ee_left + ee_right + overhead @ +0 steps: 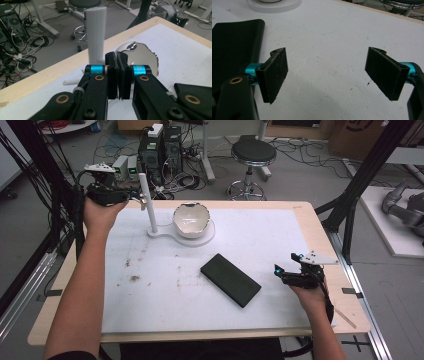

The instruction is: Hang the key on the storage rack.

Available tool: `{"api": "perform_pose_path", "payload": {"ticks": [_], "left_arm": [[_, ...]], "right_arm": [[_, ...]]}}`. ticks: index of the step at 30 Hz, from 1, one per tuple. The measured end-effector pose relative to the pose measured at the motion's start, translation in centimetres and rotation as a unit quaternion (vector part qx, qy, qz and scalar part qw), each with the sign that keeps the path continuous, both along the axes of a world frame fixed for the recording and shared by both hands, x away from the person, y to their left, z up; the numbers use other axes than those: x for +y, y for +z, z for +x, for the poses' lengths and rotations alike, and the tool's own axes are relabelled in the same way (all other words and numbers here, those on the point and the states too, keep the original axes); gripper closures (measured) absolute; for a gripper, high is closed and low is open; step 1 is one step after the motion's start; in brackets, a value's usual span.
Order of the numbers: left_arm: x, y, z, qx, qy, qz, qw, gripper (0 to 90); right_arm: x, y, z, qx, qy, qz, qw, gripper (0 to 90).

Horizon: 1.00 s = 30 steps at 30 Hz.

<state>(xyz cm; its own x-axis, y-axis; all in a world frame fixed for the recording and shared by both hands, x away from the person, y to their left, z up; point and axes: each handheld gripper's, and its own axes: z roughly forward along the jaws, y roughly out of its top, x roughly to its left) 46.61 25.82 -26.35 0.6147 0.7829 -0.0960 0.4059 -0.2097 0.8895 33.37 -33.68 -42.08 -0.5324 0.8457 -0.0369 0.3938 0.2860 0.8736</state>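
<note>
Near the far edge of the table (310, 227), a white bowl (190, 220) with an uneven rim sits on the round end of a flat white stand (192, 238). An upright white post (147, 202) rises from the stand's other end, just beside the bowl. A white sheet (150, 295) with a few brown stains covers most of the table. A black rectangular pad (230, 279) lies flat on the sheet, near its middle and well apart from the bowl.

The left gripper (134, 195) is held off the far left corner of the table, close to the post. Its jaws are pressed together with nothing between them.

The right gripper (278, 271) is just beside the right end of the pad, low over the sheet. Its jaws stand wide apart and hold nothing.

On the floor beyond the table are a black round stool (252, 155), computer towers (160, 147) and loose cables (300, 150).
</note>
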Motion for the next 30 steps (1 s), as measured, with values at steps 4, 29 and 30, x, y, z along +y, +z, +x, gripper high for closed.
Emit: {"api": "perform_pose_path", "payload": {"ticks": [4, 29, 30], "left_arm": [[0.5, 0.0, -0.1, 0.0, 0.006, -0.004, 1.0, 78.4], [-1.7, -5.0, -6.2, -0.011, -0.046, -0.015, 0.9988, 19.8], [-1.8, -5.4, -6.5, -0.011, -0.046, -0.014, 0.9988, 18.6]], "right_arm": [[0.0, 0.0, 0.0, 0.0, 0.0, 0.0, 1.0, 18.9], [-0.1, 0.1, -0.1, 0.0, 0.006, 0.008, 0.9999, 18.9], [-0.1, 0.1, 0.0, -0.001, 0.007, 0.009, 0.9999, 18.9]]}}
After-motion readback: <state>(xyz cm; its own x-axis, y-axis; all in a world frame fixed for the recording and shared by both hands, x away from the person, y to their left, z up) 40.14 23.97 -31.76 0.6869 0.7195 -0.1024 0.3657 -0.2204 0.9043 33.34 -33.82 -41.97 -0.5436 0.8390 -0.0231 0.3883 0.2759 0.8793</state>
